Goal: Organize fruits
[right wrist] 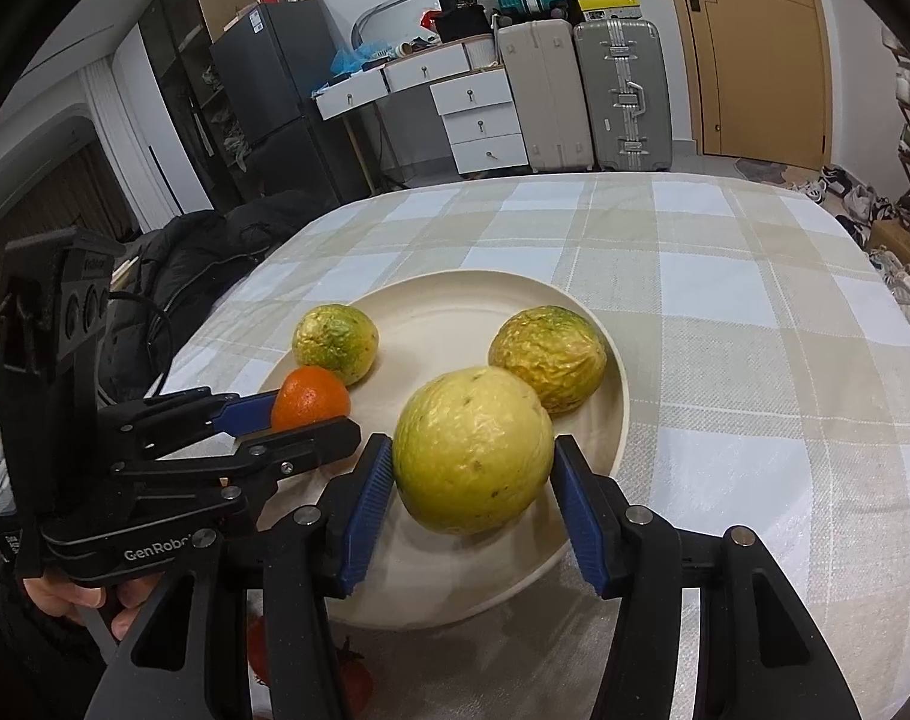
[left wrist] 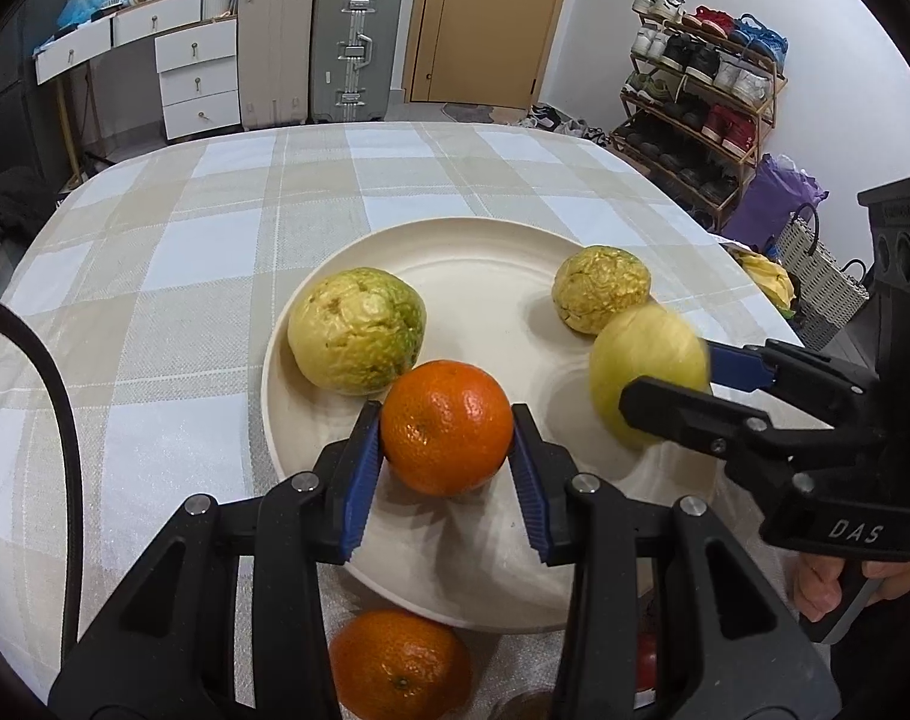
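Our left claw (left wrist: 449, 450) grips an orange (left wrist: 447, 427) at the plate's (left wrist: 455, 252) six o'clock edge; our right claw (right wrist: 472, 477), slightly parted, brackets a yellow fruit (right wrist: 472, 450) near four o'clock. Two wrinkled fruits sit at nine and two on the checked table (left wrist: 185, 228).

Four fruits (left wrist: 356, 330) on plate (left wrist: 455, 246)
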A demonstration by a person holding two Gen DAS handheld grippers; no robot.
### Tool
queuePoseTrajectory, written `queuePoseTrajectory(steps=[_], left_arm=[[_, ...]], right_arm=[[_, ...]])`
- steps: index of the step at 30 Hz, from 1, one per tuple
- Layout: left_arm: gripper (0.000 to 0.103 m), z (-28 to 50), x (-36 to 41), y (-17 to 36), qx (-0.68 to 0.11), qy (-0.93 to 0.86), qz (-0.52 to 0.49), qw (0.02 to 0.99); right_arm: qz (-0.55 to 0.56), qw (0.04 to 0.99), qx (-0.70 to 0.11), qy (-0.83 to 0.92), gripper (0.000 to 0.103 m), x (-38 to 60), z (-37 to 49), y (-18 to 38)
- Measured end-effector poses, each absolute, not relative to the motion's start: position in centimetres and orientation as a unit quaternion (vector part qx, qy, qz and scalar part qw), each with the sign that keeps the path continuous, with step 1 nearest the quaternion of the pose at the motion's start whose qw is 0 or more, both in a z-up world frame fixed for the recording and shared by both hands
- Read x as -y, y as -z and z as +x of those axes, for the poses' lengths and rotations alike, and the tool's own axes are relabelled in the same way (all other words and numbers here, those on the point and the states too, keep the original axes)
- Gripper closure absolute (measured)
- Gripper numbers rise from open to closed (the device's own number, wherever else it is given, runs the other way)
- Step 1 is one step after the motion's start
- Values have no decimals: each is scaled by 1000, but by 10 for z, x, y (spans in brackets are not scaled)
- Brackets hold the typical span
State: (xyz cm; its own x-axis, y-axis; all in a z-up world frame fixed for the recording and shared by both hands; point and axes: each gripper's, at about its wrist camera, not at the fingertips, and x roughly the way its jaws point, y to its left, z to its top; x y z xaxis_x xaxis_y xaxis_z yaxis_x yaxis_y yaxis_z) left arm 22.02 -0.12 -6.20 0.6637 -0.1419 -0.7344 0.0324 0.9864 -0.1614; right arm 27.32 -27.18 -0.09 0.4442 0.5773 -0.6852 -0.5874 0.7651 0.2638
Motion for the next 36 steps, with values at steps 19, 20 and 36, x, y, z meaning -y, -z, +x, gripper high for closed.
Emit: queuePoseTrajectory(steps=[19,20,36], left_arm=[[11,155,-4,19,-360,34,-60,930],[3,149,-5,16,-357,30,-57,932],[1,80,-3,5,-345,13,-32,938]], right_arm=[[-35,878,-359,-313,0,306,226,-32],[-36,878,-360,-314,0,307,224,-32],[-55,863,-391,-316,0,314,191,-16]])
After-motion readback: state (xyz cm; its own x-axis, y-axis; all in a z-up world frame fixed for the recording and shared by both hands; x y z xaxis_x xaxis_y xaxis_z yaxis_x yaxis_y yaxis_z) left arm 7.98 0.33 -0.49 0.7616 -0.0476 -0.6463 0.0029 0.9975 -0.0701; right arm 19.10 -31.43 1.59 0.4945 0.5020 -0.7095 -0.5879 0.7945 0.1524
